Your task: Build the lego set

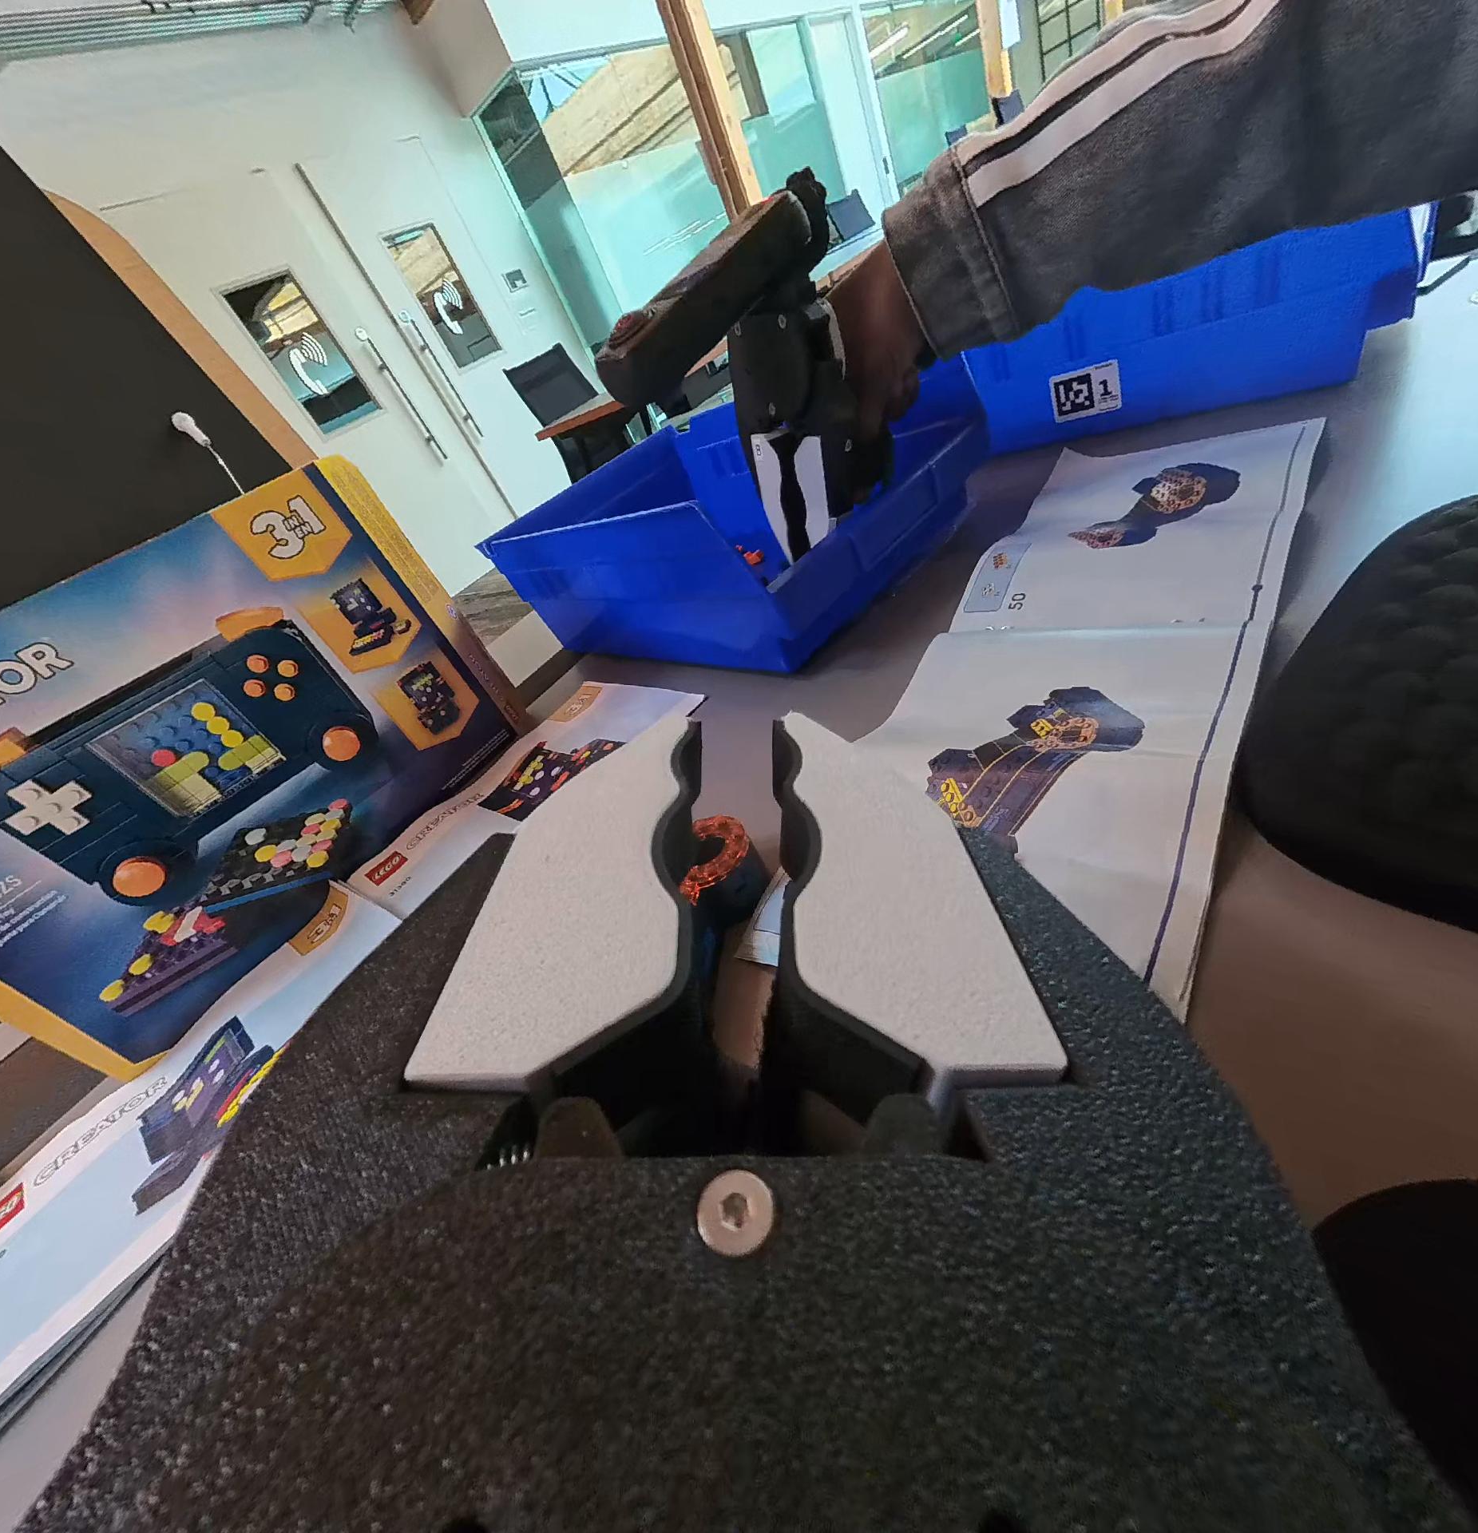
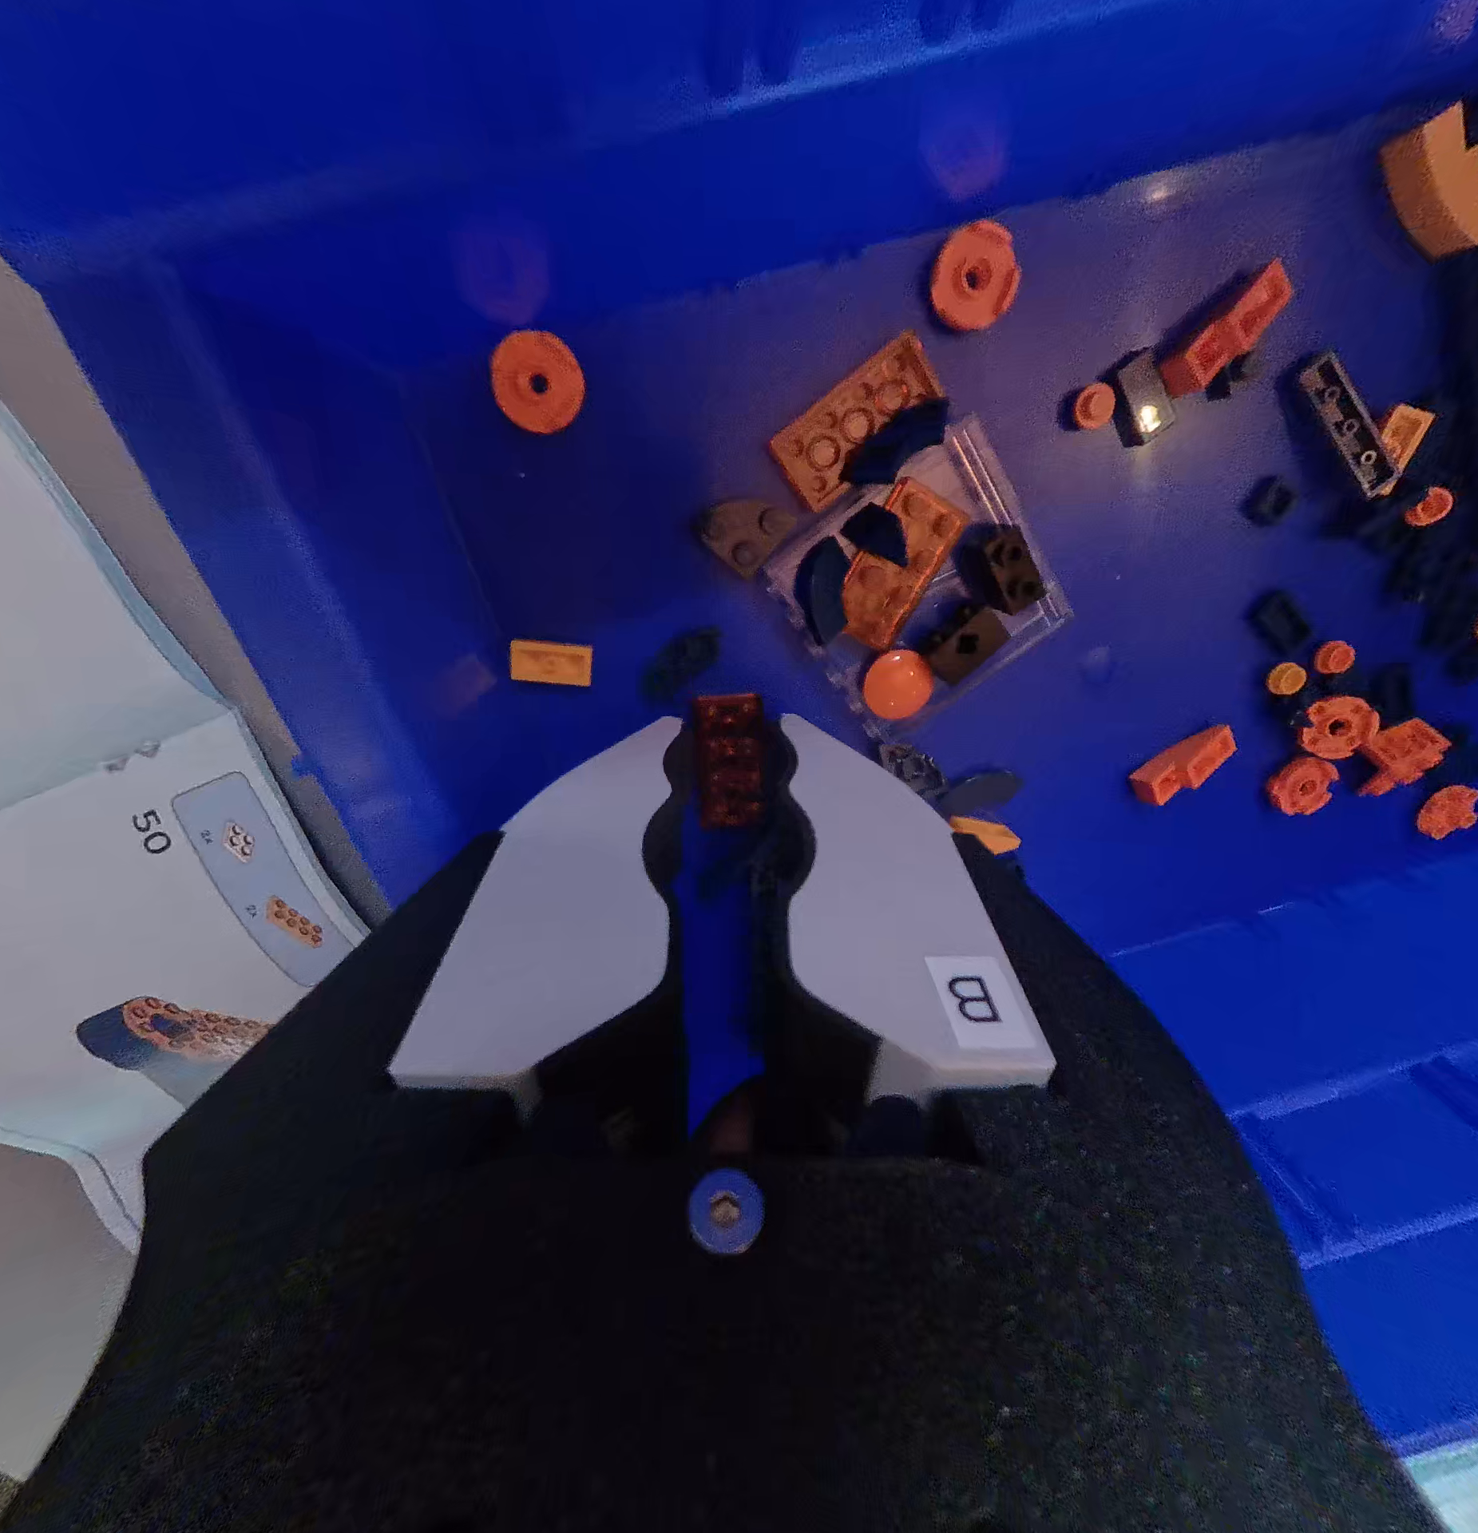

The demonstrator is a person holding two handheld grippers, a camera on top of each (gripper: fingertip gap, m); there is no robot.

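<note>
My left gripper [image 1: 737, 730] is shut on a small build: a clear orange ring piece [image 1: 716, 854] on top of a dark blue part, held deep between the pads above the grey table [image 1: 735, 688]. My right gripper [image 2: 729, 726] reaches down into a blue bin [image 2: 553, 124] and is shut on a dark clear-orange plate [image 2: 727, 759] at its fingertips, just above the bin floor. The left wrist view shows the right gripper [image 1: 789, 498] inside that bin [image 1: 652, 581], with its tips hidden behind the wall.
Several loose orange, dark and clear pieces [image 2: 909, 531] lie on the bin floor. A second blue bin [image 1: 1200, 348] stands behind. An open instruction booklet [image 1: 1133, 664] lies to the right, with a set box [image 1: 221, 747] and booklets [image 1: 80, 1228] to the left. A black cushioned object [image 1: 1399, 705] is at far right. About 30 cm separates my left fingertips from my right.
</note>
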